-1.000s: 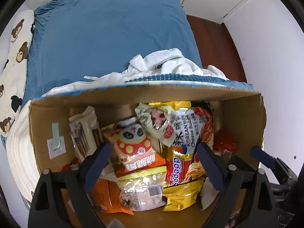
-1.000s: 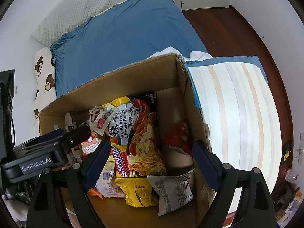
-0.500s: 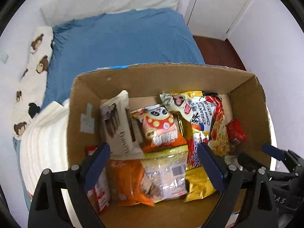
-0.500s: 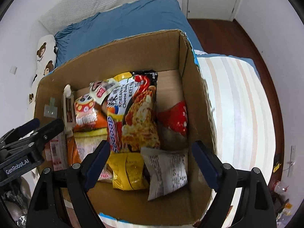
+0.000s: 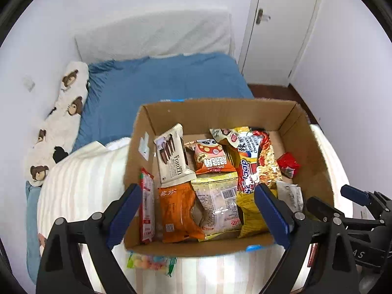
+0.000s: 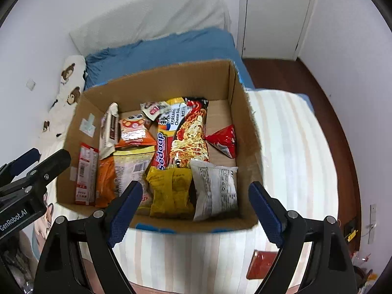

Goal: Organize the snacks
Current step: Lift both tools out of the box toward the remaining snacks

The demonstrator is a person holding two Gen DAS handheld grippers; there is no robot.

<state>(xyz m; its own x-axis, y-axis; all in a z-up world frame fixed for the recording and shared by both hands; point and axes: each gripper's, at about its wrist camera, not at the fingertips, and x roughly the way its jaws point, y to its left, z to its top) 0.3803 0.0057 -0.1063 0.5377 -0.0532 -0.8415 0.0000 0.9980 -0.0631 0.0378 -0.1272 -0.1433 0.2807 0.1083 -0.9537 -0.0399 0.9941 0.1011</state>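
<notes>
Two spread-jawed grippers above cardboard box (image 5: 316, 156), snack packets (image 6: 169, 191) inside

The right gripper (image 6: 195, 209) is hanging agape over the cardboard box (image 6: 241, 132), a yellow packet (image 6: 170, 193) and white packet (image 6: 215, 192) lying between its fingers.

Both wrist views look down, sharing the snack box (image 5: 215, 246)
</notes>
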